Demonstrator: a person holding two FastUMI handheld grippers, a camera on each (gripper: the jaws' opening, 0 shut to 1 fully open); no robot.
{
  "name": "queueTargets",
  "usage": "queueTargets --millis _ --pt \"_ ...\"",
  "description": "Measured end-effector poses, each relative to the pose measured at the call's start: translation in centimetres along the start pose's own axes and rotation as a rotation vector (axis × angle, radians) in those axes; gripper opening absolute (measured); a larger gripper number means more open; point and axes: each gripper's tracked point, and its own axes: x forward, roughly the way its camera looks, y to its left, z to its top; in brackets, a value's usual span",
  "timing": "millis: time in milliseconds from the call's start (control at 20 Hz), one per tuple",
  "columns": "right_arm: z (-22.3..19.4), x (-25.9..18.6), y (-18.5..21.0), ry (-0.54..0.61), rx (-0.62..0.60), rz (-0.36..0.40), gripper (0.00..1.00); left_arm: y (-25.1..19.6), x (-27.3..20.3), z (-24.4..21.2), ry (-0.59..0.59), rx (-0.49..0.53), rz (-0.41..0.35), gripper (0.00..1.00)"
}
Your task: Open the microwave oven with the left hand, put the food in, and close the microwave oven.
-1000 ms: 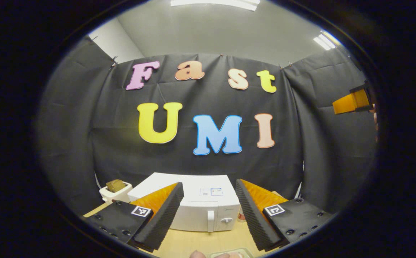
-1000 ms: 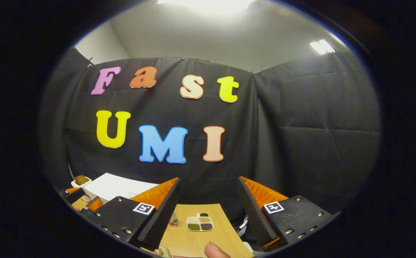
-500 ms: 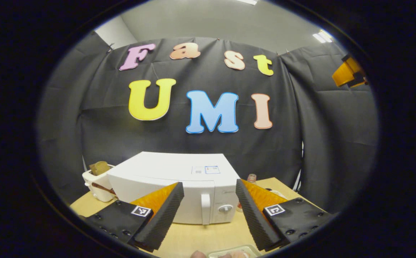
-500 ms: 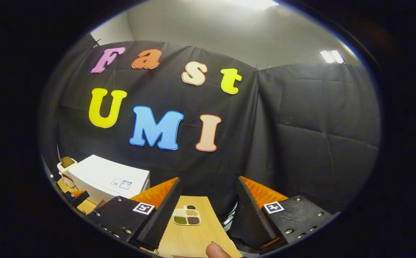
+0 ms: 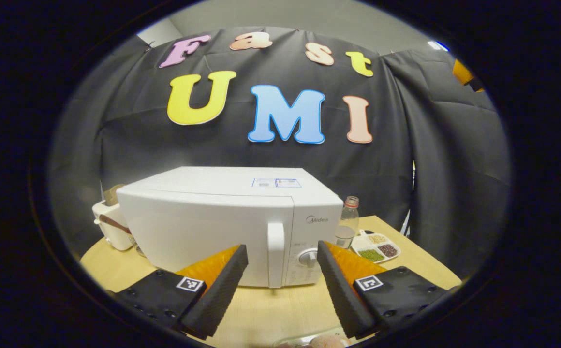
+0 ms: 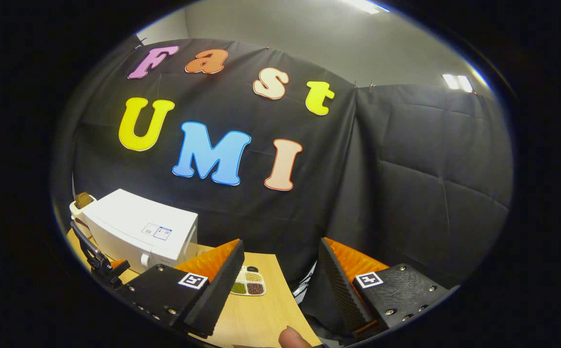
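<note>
The brand "Midea" stands on the microwave oven [image 5: 222,217], above its dial [image 5: 308,257].

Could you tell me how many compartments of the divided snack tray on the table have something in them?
3 visible: pale grains at the back, green ones front-left, dark ones front-right of the divided tray; a compartment may be hidden.

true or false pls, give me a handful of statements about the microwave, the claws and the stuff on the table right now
1. The white box-shaped microwave oven has its door shut. True.
2. The left claw is clamped on the white vertical door handle. False: its fingers are spread, with the handle seen between them and farther off.
3. A clear glass bottle stands on the light wooden table beside the microwave's knob side. True.
4. The white sectioned dish of grains sits on top of the microwave. False: it lies on the table.
5. The right claw is open and holds nothing. True.
</note>
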Motion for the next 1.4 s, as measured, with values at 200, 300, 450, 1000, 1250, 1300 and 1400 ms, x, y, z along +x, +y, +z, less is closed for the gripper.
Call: queueTargets --millis 200,300,450,1000,1250,1300,1400 --pt "-0.7 0.4 0.4 0.02 -0.016 -0.009 0.94 0.6 2.9 -3.3 0.066 -0.013 0.0 1.0" --pt "-1.1 0.6 0.5 0.032 -0.02 -0.013 0.94 0.7 4.0 -4.5 0.092 -0.019 -0.007 0.96" --pt "-1.6 0.9 0.4 0.042 -0.016 -0.02 0.94 0.5 5.5 -5.9 0.118 -0.032 -0.02 0.9" --pt "-1.9 -0.1 0.3 0.057 0.043 -0.027 0.94 0.6 7.9 -7.8 0.121 0.01 0.013 0.32" --pt "-0.4 -2.4 -0.1 0.016 0.103 -0.019 0.94 0.5 7.9 -8.1 0.136 0.028 0.001 0.19" --pt "0.1 -2.9 -0.4 0.0 0.111 -0.023 0.94 0.5 7.9 -8.1 0.142 0.048 -0.006 0.21" --pt "0.9 -4.1 -0.7 -0.022 0.127 -0.024 0.94 0.5 7.9 -8.1 0.154 0.086 -0.036 0.21"
